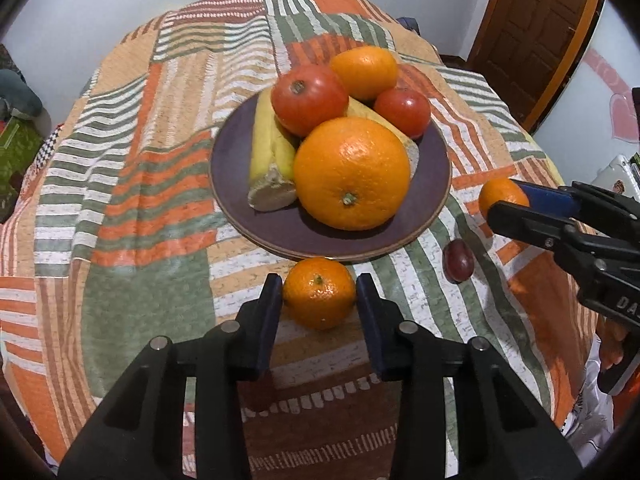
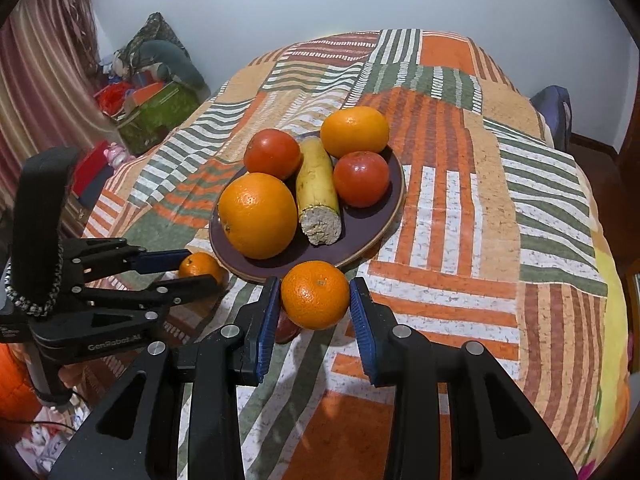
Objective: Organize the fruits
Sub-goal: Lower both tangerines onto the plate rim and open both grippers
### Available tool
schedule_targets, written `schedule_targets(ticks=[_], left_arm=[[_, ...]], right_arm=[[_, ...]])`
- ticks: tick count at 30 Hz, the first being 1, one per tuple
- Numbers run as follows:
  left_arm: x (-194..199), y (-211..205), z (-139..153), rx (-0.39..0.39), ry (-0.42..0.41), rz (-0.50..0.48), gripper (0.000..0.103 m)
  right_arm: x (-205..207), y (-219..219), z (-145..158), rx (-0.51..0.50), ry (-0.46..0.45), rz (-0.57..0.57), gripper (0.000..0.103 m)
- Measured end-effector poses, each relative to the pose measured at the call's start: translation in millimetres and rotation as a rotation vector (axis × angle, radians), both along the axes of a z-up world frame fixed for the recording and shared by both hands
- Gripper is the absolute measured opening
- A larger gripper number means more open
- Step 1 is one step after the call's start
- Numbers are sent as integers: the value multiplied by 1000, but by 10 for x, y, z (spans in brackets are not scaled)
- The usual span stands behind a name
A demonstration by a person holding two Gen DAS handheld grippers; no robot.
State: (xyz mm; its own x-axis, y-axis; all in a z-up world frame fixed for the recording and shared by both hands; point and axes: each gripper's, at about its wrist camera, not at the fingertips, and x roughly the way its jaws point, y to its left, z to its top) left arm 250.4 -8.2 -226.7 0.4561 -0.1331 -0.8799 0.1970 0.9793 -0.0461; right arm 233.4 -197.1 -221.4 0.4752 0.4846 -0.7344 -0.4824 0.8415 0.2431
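On the striped patchwork cloth (image 1: 132,184), fruit is heaped on a plate and I have a mandarin between each pair of fingers.

The purple plate (image 1: 432,184) carries a big orange (image 1: 351,174), a smaller orange (image 1: 364,72), two tomatoes (image 1: 309,99) and a cut banana (image 1: 270,160). Just in front of its rim, the left mandarin (image 1: 319,293) sits on the cloth between the left gripper (image 1: 319,286) fingers; the pads stand right at its sides, but I cannot tell whether they press. The right gripper (image 2: 314,284) fingers pinch the right mandarin (image 2: 315,294) squarely at its middle, near the plate's front edge. A dark grape (image 1: 458,260) lies on the cloth between the two mandarins.
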Motion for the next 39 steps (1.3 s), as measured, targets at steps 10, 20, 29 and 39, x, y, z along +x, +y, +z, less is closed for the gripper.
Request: schedule_targets(ticks=[10, 20, 29, 39], left_arm=[[161, 171, 211, -2, -72, 56, 38], [332, 153, 146, 10, -79, 69, 38], [330, 170, 135, 1, -90, 67, 38], [325, 165, 137, 9, -84, 74, 42]], right_arm=[[122, 44, -15, -10, -6, 0, 32], [264, 204, -127, -39, 9, 33, 32], [326, 290, -182, -39, 10, 42, 32], [336, 301, -181, -49, 13, 41, 33]])
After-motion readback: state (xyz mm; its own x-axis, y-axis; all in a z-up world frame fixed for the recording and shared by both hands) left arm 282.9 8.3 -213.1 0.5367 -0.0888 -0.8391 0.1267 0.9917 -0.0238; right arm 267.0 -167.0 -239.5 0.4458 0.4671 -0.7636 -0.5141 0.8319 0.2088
